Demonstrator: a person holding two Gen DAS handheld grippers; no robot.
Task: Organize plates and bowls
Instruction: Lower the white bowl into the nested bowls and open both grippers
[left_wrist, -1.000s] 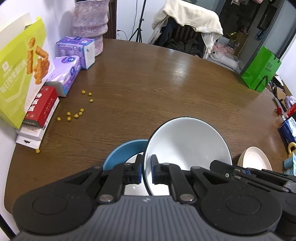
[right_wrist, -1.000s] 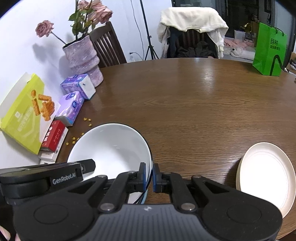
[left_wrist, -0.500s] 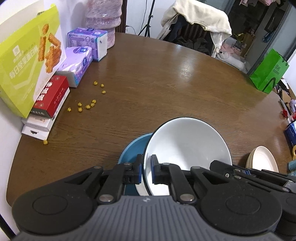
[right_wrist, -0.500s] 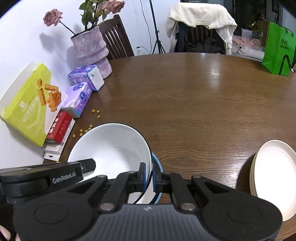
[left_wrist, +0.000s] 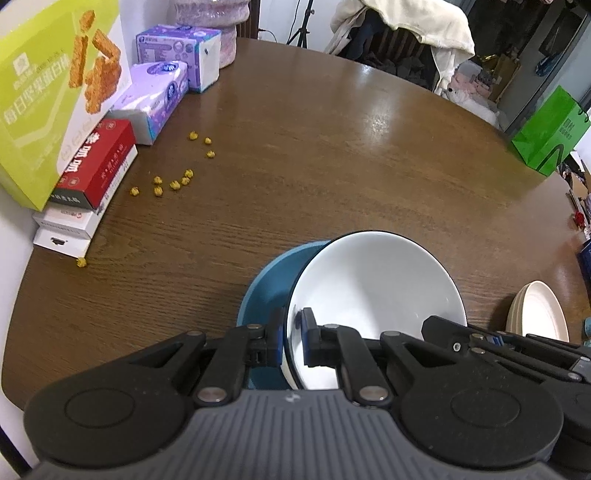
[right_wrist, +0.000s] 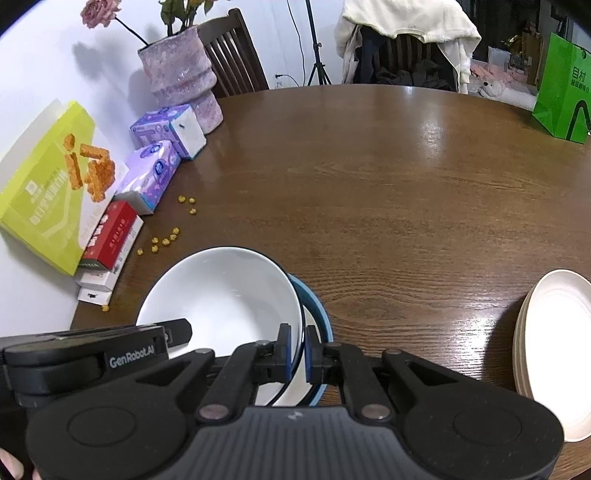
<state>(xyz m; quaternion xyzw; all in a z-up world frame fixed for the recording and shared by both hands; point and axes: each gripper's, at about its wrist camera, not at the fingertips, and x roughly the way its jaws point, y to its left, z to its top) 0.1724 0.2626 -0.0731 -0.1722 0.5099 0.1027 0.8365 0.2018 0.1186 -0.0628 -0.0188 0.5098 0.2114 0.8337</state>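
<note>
A white bowl (left_wrist: 373, 291) (right_wrist: 225, 295) with a dark rim hangs just above a blue bowl (left_wrist: 266, 291) (right_wrist: 314, 306) that rests on the brown table. My left gripper (left_wrist: 293, 341) is shut on the white bowl's left rim. My right gripper (right_wrist: 297, 354) is shut on its right rim. Each gripper also shows in the other's view, the right one (left_wrist: 495, 347) beside the bowl and the left one (right_wrist: 110, 350) at the lower left. The white bowl covers most of the blue bowl, and whether they touch is hidden. A stack of cream plates (right_wrist: 554, 347) (left_wrist: 539, 314) lies to the right.
Along the table's left edge stand a yellow-green snack box (right_wrist: 48, 188), red and white boxes (right_wrist: 110, 240), purple tissue packs (right_wrist: 159, 166) and a pink vase (right_wrist: 181, 81). Yellow crumbs (right_wrist: 166, 240) lie near them. A green bag (right_wrist: 565, 92) is at far right; chairs stand behind.
Both grippers have come down with the white bowl, closer to the table. The blue bowl now shows larger and nearer under the white one.
</note>
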